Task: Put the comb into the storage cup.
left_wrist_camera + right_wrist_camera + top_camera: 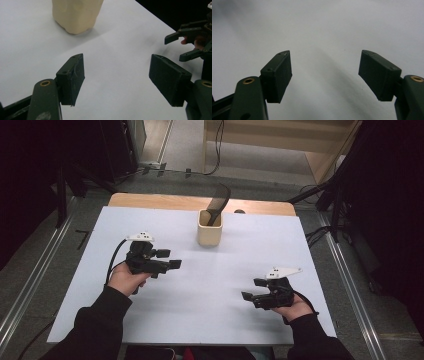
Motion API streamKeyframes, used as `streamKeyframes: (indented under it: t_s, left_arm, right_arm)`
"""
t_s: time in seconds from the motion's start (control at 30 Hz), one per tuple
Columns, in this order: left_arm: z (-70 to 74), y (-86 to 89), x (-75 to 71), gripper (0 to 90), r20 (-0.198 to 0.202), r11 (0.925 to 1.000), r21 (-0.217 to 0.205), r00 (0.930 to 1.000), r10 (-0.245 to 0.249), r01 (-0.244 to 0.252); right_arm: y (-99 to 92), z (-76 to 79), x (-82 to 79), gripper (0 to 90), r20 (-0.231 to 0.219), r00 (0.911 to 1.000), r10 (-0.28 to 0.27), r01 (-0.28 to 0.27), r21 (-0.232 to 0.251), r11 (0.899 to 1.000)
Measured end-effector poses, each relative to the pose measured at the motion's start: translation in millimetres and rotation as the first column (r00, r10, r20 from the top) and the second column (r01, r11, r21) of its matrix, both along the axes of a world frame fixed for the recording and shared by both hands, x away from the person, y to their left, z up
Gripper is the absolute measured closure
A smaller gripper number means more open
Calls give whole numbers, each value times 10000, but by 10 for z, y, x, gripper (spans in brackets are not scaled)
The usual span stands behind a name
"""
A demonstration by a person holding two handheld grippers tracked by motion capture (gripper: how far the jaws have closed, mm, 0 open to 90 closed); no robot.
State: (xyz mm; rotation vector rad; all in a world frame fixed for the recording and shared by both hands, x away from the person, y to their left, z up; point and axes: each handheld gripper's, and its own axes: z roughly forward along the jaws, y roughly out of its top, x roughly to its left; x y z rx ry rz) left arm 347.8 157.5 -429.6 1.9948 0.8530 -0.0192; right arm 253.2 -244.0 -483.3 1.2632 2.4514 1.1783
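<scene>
**Both claws empty and wide, the cup with its comb waiting at the far side**

Nearest the high camera are the person's 2 dark sleeves, coming in over the near edge of the white table cover (210, 310). Each hand carries a gripper low over the sheet. The left gripper (170, 260) sits left of centre, its jaws pointing right toward the middle of the table. The right gripper (251, 290) is nearer and well to the right, its jaws pointing left, so the 2 tools roughly face each other across bare sheet.

The left gripper view shows its 2 black pads (72, 77) standing far apart with nothing between them, just white sheet. The right gripper view shows the same: pads (278, 75) spread wide, empty, hovering over plain cover. So both claws are open and holding nothing.

The things most likely in play stand at the far middle of the table: a cream cup (209, 227) standing upright, with a dark comb (219, 202) leaning out of it, its upper end tilted to the right. In the left gripper view the cup (76, 15) is ahead and to the left of the jaws, well apart from them.

My reading is that the wide jaws are a ready posture: spread before an approach so either pad can pass around the comb or the cup. The left gripper is the closer of the 2 to the cup, so it looks the likelier one to reach first.
</scene>
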Motion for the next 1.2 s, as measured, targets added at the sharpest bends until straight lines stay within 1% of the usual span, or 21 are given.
streamKeyframes:
  t_s: [0.07, 0.1, 0.27, 0.33, 0.43, 0.6, 0.93, 1.2]
  left_arm:
    - [-9, 3, -15, 291, -27, 10000, -32, 10000, 7, -7]
    - [-11, 4, -21, 291, -31, 10000, 46, 10000, -19, 19]
    - [-23, -3, -56, 287, -86, 10000, 52, 10000, 11, -11]
    - [-28, 0, -63, 276, -94, 9998, 204, 10000, -2, 4]
    - [-45, 7, -84, 276, -151, 9998, 190, 9999, 19, -16]
    - [-55, 41, -129, 276, -161, 9996, 262, 9999, -51, 55]
    - [-71, 122, -220, 276, -156, 9995, 331, 9999, 24, -19]
    - [-110, 187, -295, 276, -266, 9991, 427, 9996, 61, -50]
  right_arm:
    - [-1, 0, 1, 250, -34, 10000, -16, 16, -9, 10000]
    - [0, -1, 0, 250, -61, 10000, -30, 30, -26, 10000]
    - [0, -4, -2, 249, -65, 10000, -7, 7, -89, 10000]
    - [-1, 1, -1, 250, -67, 10000, -34, 34, -61, 10000]
    - [2, -1, 4, 250, -47, 10000, 1, -1, -73, 10000]
    - [13, -4, 13, 249, -70, 10000, 47, -48, -90, 9999]
    - [23, -12, 18, 250, -124, 9999, 86, -87, -88, 9999]
    - [31, -15, 21, 250, -123, 9999, 91, -93, -113, 9999]
